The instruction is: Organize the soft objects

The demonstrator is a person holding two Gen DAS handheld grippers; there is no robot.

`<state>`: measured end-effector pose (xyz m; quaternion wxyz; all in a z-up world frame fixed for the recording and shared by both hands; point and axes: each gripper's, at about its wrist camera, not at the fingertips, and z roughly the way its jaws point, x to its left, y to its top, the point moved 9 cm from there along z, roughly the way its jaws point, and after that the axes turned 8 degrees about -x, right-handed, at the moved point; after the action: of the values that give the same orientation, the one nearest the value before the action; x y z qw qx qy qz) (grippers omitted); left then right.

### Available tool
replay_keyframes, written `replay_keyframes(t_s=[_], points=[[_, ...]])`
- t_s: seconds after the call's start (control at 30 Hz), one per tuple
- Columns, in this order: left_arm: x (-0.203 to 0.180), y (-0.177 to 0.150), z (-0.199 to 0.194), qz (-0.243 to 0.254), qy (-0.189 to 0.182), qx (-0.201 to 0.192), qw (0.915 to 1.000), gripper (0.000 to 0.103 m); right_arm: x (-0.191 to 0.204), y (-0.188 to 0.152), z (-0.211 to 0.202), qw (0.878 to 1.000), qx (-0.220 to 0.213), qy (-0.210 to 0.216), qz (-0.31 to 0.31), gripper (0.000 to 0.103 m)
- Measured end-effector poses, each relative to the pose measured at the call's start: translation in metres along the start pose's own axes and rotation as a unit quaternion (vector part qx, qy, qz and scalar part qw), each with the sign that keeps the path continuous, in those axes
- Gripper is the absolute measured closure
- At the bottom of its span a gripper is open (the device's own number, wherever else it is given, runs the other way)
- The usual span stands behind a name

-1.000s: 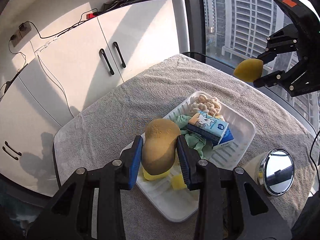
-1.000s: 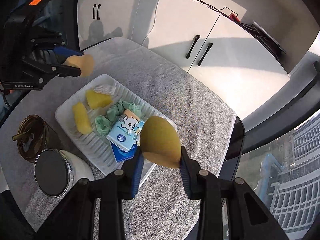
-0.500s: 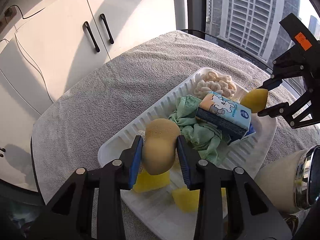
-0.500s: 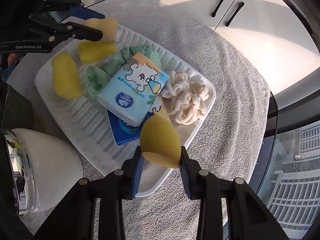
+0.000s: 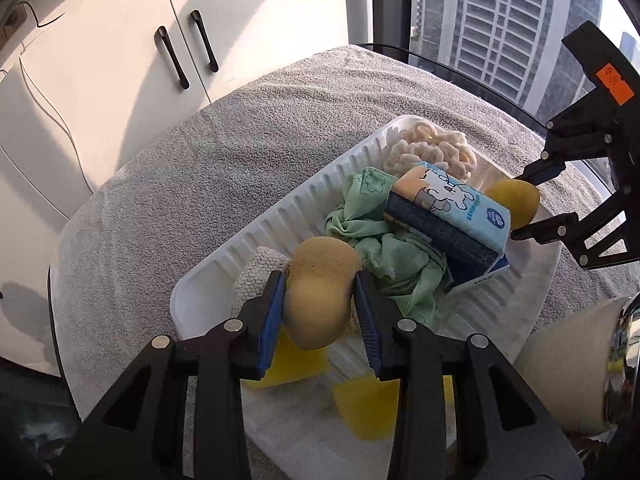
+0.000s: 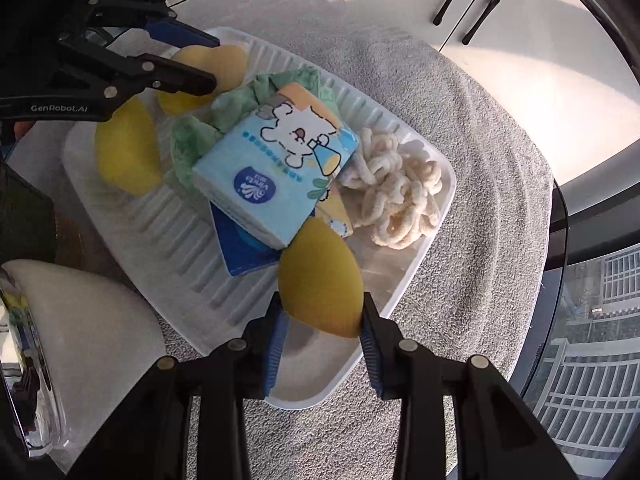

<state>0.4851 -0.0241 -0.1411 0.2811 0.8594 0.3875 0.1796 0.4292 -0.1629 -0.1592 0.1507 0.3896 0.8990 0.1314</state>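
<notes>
My left gripper is shut on a tan peanut-shaped sponge, held low over the near end of the white ribbed tray. My right gripper is shut on a yellow egg-shaped sponge, low over the tray's other end; it also shows in the left wrist view. The tray holds a blue tissue pack, a green cloth, a cream knitted bundle and loose yellow sponges.
The tray lies on a grey towel over a round table. A white container with a mirrored lid stands beside the tray. White cabinets and a window lie beyond the table edge.
Both grippers have come down from above the table to just over the tray, each still holding its sponge. The right one moved from beyond the tray's edge to over its end.
</notes>
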Motion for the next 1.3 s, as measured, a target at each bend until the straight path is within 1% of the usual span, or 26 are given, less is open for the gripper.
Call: replay_keyframes(t_s=[0.07,0.33,0.4,0.43,0.47,0.5,0.53,0.63,1.1,1.17,1.3], points=[[0.001,0.001,0.000,-0.001,0.001,-0.001,1.0000,0.069,0.002,0.000,0.001,1.000,0.001,0.003,0.000,0.065],[0.005,0.000,0.003,-0.010,0.007,-0.001,0.9999,0.064,0.001,0.000,0.002,1.000,-0.001,0.003,0.004,0.064],[0.007,0.001,0.002,-0.010,0.013,-0.003,0.9999,0.057,0.001,0.000,0.002,1.000,-0.001,0.002,0.006,0.064],[0.008,0.001,0.002,-0.011,0.013,-0.003,0.9998,0.051,0.001,0.000,0.002,1.000,-0.002,0.003,0.009,0.061],[0.009,0.001,0.002,-0.014,0.014,-0.005,0.9998,0.048,0.000,0.000,0.002,1.000,-0.002,0.005,0.011,0.058],[0.010,0.002,0.001,-0.017,0.016,-0.006,0.9997,0.042,0.000,0.001,0.001,1.000,-0.003,0.006,0.011,0.056],[0.012,0.002,0.001,-0.020,0.016,-0.006,0.9997,0.038,-0.001,0.002,0.001,1.000,-0.005,0.003,0.011,0.053],[0.013,0.000,0.000,-0.021,0.019,-0.005,0.9996,0.033,-0.002,0.003,-0.001,1.000,-0.007,0.002,0.011,0.052],[0.013,0.002,-0.007,-0.026,0.020,-0.015,0.9993,0.032,-0.006,0.004,-0.012,1.000,-0.022,-0.010,0.015,0.051],[0.015,0.004,-0.010,-0.031,0.021,-0.020,0.9991,0.030,-0.007,0.005,-0.014,0.999,-0.025,-0.012,0.018,0.047],[0.019,0.005,-0.016,-0.038,0.022,-0.026,0.9987,0.028,-0.012,0.006,-0.018,0.999,-0.031,-0.016,0.024,0.045]])
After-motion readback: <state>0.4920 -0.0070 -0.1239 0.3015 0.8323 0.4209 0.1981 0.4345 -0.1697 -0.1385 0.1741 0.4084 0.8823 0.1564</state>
